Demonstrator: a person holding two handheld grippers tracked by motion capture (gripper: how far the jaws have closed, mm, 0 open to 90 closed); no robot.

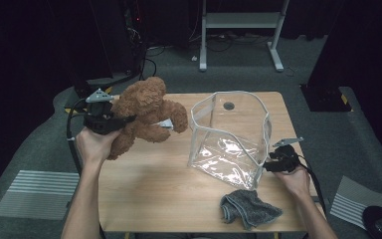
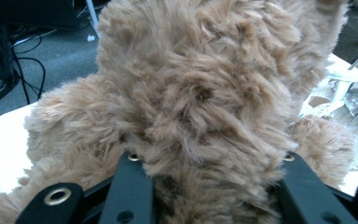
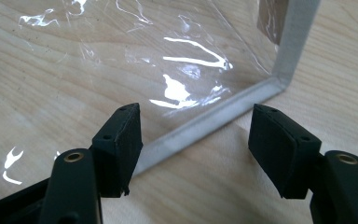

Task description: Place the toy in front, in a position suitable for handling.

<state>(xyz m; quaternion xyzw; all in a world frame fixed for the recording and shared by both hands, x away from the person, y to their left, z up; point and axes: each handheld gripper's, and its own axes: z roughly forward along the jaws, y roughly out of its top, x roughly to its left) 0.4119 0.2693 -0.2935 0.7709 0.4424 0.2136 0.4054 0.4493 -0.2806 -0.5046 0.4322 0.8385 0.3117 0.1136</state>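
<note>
In the high view the left tongs [image 1: 122, 119] are clamped on the bear [image 1: 146, 112], holding it up off the bench [image 1: 149, 184] at that side, its head up and its legs hanging toward the hand. The clear bag [image 1: 229, 137] stands open-mouthed to the right of the bear, between the two hands, so the bear has to travel rightward from the left tongs and come down through the rim; the left hand is the one nearer the bear, the right the one nearer the bag. The right tongs [image 1: 267, 167] sit low at the bag's near right corner, and a grey cloth [image 1: 248, 206] lies just in front of them toward the person. In the left gripper view brown fur bulges between the two black jaws, which press into the bear [image 2: 200, 93] about its middle; which part of the body they pinch is hard to tell under the pile, and the bag shows as a cut-off sliver at the right edge. In the right gripper view the right tongs [image 3: 196, 140] stand wide apart with nothing gripped: the bag's white bottom edge [image 3: 214, 116] runs slantwise from the left jaw up to a corner just beyond the gap, touching neither pad as far as I can see. The bag's mouth is out of frame here.
</note>
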